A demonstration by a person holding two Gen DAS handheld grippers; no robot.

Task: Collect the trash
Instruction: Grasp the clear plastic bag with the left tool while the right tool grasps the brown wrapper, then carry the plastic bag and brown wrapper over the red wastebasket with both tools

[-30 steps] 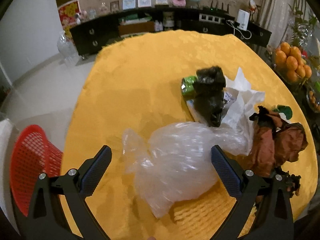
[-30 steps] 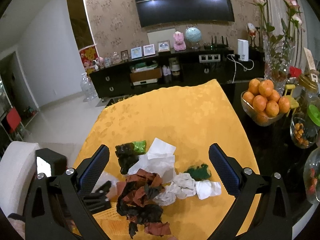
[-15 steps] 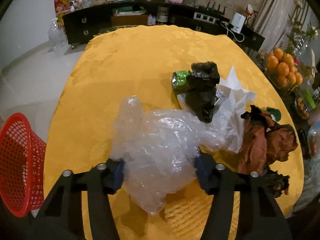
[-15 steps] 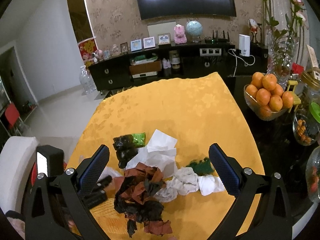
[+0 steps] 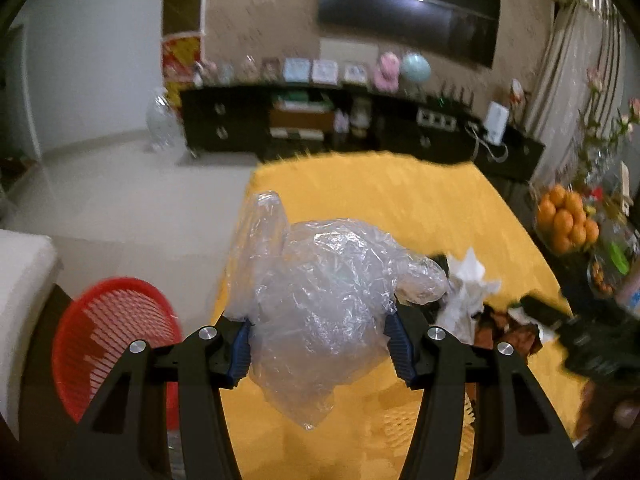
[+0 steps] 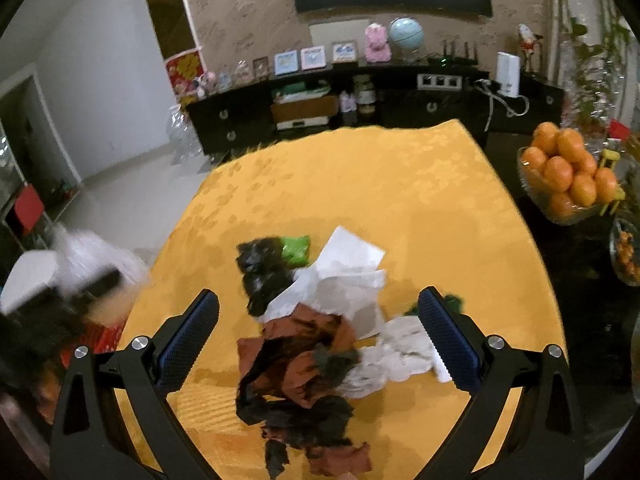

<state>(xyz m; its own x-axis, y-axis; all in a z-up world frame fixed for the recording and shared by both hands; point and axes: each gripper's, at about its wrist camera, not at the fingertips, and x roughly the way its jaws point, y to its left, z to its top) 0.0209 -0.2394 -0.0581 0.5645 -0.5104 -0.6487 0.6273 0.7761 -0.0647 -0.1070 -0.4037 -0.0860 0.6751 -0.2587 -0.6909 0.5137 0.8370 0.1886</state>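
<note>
A: Starting at the left, what is there?

B: A red basket stands on the floor beside the table's left edge. What is in it cannot be made out. Just right of it and higher, the left gripper is clamped on a crumpled clear bag, its pads pressing into both sides. The bag hangs above the yellow cloth, clear of it — so this one piece is picked up but not yet dropped in.

A: And further right?

B: The rest of the trash lies in a heap near the middle of the cloth. From left to right: a black wad with a green wrapper touching it, white paper, a brown-and-black crumple in front, then white tissue. The right gripper hovers over the brown crumple with its jaws wide apart, holding nothing.

A: So how far along is it?

B: Early, by my reading — one bag in hand, the whole heap still to go. A bowl of oranges at the far right is no trash.
</note>
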